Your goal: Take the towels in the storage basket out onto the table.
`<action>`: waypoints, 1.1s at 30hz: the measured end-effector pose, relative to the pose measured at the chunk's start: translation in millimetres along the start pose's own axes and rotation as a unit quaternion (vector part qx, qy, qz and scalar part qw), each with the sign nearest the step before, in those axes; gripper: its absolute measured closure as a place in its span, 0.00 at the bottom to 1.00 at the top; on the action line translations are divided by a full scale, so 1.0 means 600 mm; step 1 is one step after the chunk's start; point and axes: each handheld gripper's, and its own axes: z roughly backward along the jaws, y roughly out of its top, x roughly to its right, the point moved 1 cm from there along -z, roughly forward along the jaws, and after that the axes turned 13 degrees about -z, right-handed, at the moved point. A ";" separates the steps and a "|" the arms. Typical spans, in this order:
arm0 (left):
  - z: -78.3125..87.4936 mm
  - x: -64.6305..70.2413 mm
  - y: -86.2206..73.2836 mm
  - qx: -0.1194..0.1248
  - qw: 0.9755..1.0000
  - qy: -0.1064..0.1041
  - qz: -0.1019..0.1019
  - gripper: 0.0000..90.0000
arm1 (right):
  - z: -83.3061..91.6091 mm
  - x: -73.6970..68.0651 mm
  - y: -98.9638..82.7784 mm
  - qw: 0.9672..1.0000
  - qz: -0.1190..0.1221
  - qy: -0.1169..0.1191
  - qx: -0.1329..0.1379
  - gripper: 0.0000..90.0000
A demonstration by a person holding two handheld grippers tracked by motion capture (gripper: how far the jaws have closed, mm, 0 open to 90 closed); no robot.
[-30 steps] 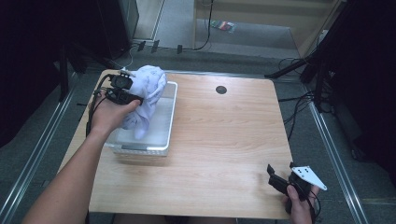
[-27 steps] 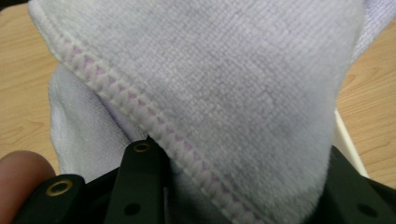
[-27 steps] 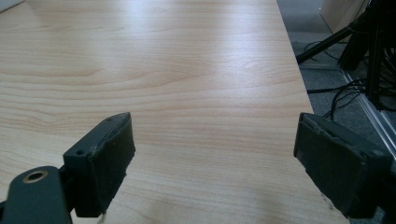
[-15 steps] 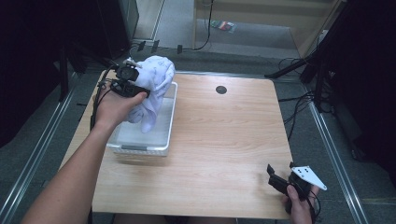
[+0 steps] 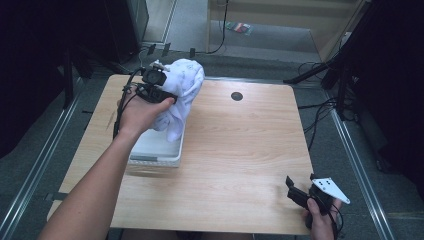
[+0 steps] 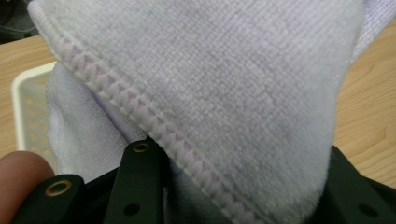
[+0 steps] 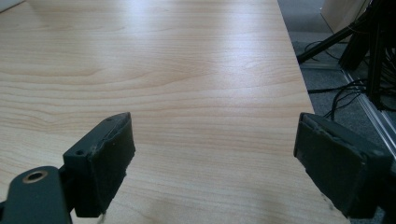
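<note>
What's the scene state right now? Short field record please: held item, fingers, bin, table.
held item: white towel, bunched, lifted, its lower end hanging into the bin
left gripper: fingers shut on the towel, near the stitched hem
right gripper: fingers open, nothing between them, low over the table's near right corner
bin: white plastic basket on the table's left side
table: light wooden table, round dark hole near the far edge

Occlusions and cut-offs

White towel (image 5: 182, 92) hides the left gripper (image 5: 159, 86) jaw tips and the basket's (image 5: 155, 150) far end; in the left gripper view its edges are cropped. The right gripper (image 5: 295, 192) sits partly behind the hand.
</note>
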 end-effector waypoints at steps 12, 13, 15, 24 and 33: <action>-0.029 0.058 0.036 0.004 1.000 -0.019 -0.016 0.64 | 0.000 0.001 0.000 1.000 -0.004 0.003 0.004 0.14; -0.032 0.063 0.039 0.007 1.000 -0.021 -0.013 0.64 | 0.000 0.001 0.001 1.000 -0.005 0.003 0.004 0.14; -0.041 0.071 0.043 0.008 0.999 -0.030 -0.011 0.64 | 0.000 0.001 0.000 1.000 -0.005 0.003 0.004 0.14; -0.083 0.117 0.059 0.002 0.998 -0.052 -0.024 0.64 | 0.002 0.002 0.000 1.000 -0.010 0.002 0.009 0.14; -0.125 0.157 0.066 -0.009 0.997 -0.067 -0.029 0.64 | 0.003 0.003 0.000 1.000 -0.011 0.006 0.009 0.14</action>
